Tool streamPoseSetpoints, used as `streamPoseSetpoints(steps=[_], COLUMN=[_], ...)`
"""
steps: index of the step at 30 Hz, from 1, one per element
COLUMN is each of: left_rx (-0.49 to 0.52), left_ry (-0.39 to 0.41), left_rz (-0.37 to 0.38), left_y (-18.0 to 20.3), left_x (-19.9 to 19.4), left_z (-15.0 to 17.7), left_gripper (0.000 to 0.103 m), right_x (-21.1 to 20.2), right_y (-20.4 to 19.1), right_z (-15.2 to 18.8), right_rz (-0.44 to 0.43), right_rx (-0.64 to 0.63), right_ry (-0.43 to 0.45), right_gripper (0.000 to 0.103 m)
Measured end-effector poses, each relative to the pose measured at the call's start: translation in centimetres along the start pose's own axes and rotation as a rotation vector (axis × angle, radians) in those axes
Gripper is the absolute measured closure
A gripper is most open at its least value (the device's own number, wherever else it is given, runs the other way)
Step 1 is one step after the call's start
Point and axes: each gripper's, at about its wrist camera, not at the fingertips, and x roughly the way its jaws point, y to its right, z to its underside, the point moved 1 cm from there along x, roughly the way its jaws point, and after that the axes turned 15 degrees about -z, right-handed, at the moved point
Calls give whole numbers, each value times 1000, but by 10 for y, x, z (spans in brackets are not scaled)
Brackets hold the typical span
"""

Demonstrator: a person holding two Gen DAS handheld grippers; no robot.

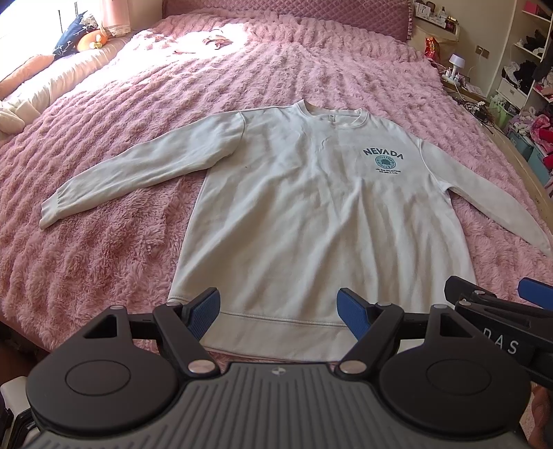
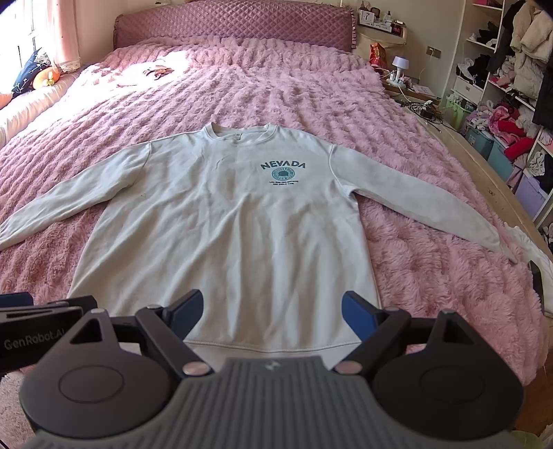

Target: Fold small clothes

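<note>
While both tools hang above the near edge of the bed, a white sweatshirt lies flat and face up on the fluffy pink blanket, straight ahead of the jaws, with its 2 sleeves spread out to either side. Its hem band sits just beyond and below the fingertips, and the collar points away toward the quilted headboard. The left gripper has its jaws spread wide and released, nothing between the 2 blue pads. The right gripper is likewise spread apart and empty, framing the lower middle of the garment. A teal "NEVADA" print sits far ahead of the jaws, on the chest.
</note>
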Motion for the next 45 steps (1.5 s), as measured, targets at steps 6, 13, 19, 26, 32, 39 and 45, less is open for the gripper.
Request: streamPoseSetpoints(steps=[6,13,19,26,32,39,45], left_rx=[3,54,128,208,252,284,321], left_ry=[-7,-14,23,79,107,82,103], left_rz=[14,38,105,335,427,432,427], left_y=[7,35,78,161,243,319,368], left_x=[7,19,30,60,98,138,158], left_z=[2,-10,-29,-66,-104,-132,-146], left_gripper=[13,13,13,13,13,18,18], right_x=[1,9,17,24,44,66,96], right_y=[1,20,81,192,301,423,487], right_z=[0,-2,-8,-11,-14,-5,4], right_rz=[3,4,0,177,397,464,419], right_rx=[-4,11,112,210,238,470,712], right_ry=[0,4,50,272,289,365,405], right_gripper=[20,20,20,20,33,50,51])
